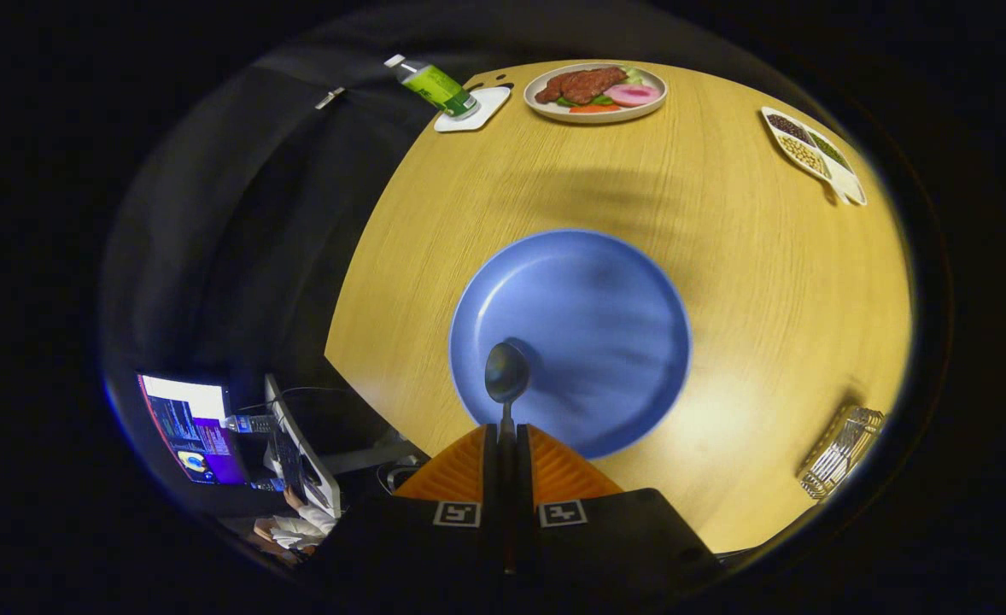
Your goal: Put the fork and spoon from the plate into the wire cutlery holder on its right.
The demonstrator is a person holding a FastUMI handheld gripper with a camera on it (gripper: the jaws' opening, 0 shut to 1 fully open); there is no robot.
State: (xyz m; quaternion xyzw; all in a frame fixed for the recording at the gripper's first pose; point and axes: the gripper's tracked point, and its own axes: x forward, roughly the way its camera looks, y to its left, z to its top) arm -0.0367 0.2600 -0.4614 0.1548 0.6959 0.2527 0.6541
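1. Our gripper (507,444) has its fingers closed tight on the spoon (505,376) handle, bowl jutting ahead above the blue plate (605,325).
2. We judge the spoon lifted and ready to carry; no fork lies on the plate.
3. Next we must swing right to the wire cutlery holder (843,451) and lower the spoon in before letting go.

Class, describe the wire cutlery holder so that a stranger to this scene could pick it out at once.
Start at the round wooden table with the blue plate at its middle. The wire cutlery holder stands to the right of that plate, near the table's edge. It alone is an open metal wire basket; the other pieces are solid dishes of food.
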